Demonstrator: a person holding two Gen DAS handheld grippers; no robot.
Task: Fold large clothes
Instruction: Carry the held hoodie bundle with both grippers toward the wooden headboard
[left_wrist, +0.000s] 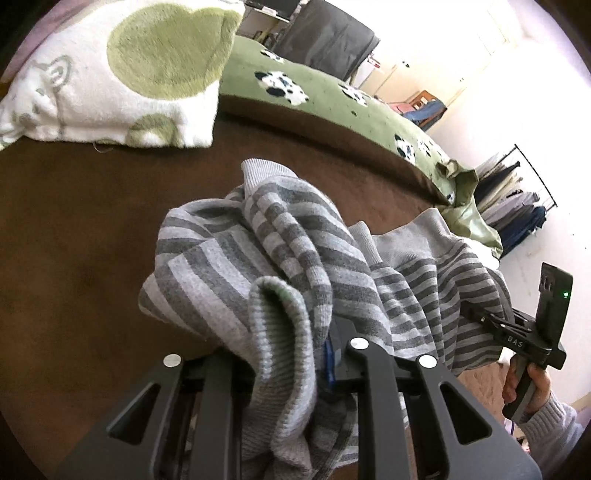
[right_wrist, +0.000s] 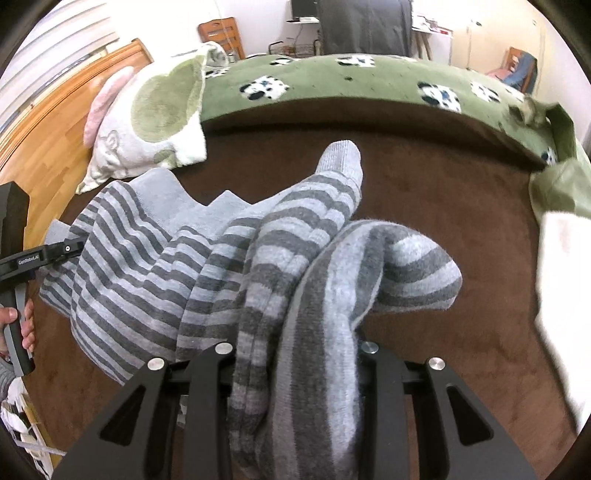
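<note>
The grey-and-dark-grey striped knit sweater (left_wrist: 258, 236) (right_wrist: 155, 266) lies bunched on the brown plush bed cover (left_wrist: 74, 240) (right_wrist: 443, 221), partly lifted at both ends. The left gripper (left_wrist: 284, 362) has its black fingers closed on a ribbed fold of the sweater. The right gripper (right_wrist: 295, 354) likewise clamps a thick gathered bundle of it. A white-and-green fleece pillow (left_wrist: 122, 70) (right_wrist: 155, 110) rests beyond, beside a green blanket with panda patches (left_wrist: 332, 96) (right_wrist: 369, 77).

Home bedroom, bed with brown sheet (right_wrist: 424, 206), green blanket (right_wrist: 332, 77), pillow (left_wrist: 122, 74), clothes rack (left_wrist: 517, 199)
</note>
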